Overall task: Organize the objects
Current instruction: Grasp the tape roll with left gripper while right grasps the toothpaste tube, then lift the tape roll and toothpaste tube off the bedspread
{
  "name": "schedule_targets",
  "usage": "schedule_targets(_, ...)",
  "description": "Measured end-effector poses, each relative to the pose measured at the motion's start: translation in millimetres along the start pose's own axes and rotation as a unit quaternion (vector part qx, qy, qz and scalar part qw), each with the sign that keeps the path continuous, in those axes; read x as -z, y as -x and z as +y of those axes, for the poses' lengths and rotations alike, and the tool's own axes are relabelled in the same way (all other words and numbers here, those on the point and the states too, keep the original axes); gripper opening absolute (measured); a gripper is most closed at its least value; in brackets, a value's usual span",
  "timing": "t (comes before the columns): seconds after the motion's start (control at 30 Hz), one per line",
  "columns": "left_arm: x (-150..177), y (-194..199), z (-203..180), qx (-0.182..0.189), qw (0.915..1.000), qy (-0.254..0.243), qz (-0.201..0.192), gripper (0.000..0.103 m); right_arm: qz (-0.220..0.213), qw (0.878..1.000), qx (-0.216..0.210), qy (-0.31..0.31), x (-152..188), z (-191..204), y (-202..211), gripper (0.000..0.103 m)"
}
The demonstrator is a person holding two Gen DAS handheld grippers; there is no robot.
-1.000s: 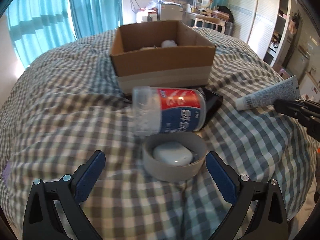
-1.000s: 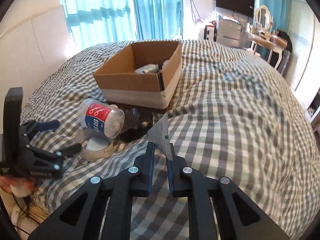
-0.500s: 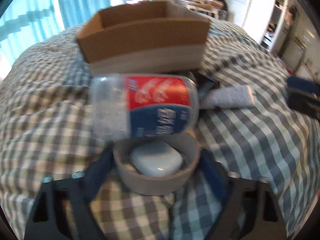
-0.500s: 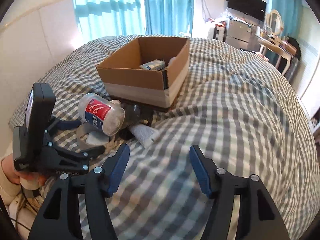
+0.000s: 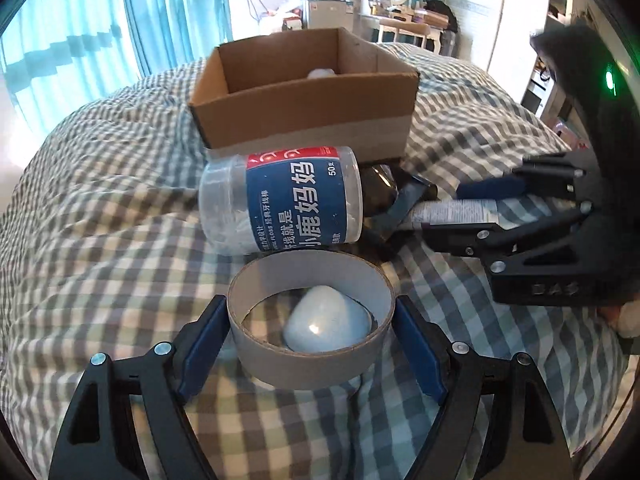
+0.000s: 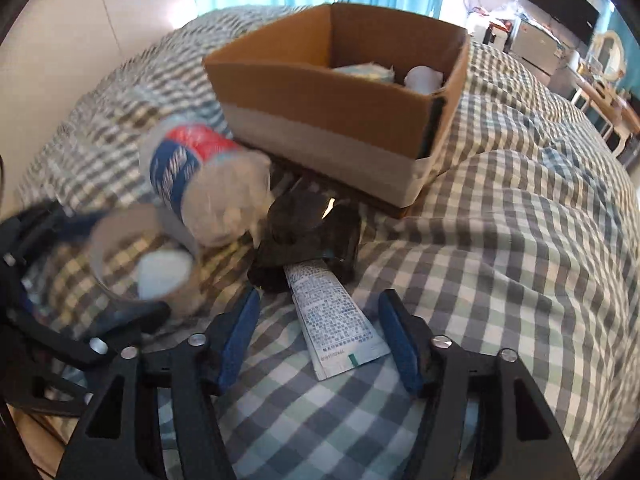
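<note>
The left hand-held gripper [image 5: 312,344] has closed in on the tape roll [image 5: 310,322] since a second ago: its blue pads now sit right against the roll's two sides, where before they stood wide of it. Whether they are truly squeezing yet, I cannot tell. A small white case [image 5: 326,325] lies inside the ring, so a lift could leave it behind on the bed [image 5: 100,232].

Over on the right, the big change: the right hand-held gripper [image 6: 320,340] was pinching the tube [image 6: 332,312] a second ago, and now its jaws stand wide open with the tube lying flat on the checked cover between them, its far end tucked against a dark object [image 6: 308,236]. So the tube is down near the other loose things, not in the cardboard box [image 6: 340,96].

The floss jar [image 5: 284,204] lies on its side just beyond the tape roll, near the box's front wall. The box, at the far side, already holds a few items.

My read: the tape roll looks like the next piece to go in.
</note>
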State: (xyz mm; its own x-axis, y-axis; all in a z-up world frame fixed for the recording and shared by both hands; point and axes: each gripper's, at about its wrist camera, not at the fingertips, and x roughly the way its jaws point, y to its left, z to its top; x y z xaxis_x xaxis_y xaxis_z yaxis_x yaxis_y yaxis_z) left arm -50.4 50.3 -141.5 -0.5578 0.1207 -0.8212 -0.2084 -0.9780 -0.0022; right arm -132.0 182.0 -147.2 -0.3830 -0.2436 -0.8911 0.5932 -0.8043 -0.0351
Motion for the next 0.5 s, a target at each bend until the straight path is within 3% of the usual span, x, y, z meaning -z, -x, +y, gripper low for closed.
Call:
schedule_targets(0.03, -1, 2, 2, 0.000, 1.0000, 0.004, -0.002, 0.083, 0.004, 1.000, 0.008, 0.005, 1, 3, 0, 0.039)
schedule_targets(0.07, -1, 5, 4, 0.000, 1.0000, 0.007, -0.005, 0.083, 0.008, 1.000, 0.012, 0.010, 3, 6, 0, 0.033)
schedule_targets(0.23, 2, 17, 17, -0.003, 0.9997, 0.016, -0.016, 0.083, 0.000, 0.999, 0.045, 0.026, 23, 24, 21, 0.032)
schedule_targets(0.43, -1, 25, 24, -0.007, 0.9993, 0.025, -0.027, 0.083, 0.011, 0.997, 0.053, 0.054, 47, 41, 49, 0.032)
schedule_targets(0.5, -1, 27, 24, -0.011, 0.9991, 0.025, -0.031, 0.083, 0.011, 0.997, 0.054, 0.057, 43, 43, 48, 0.039)
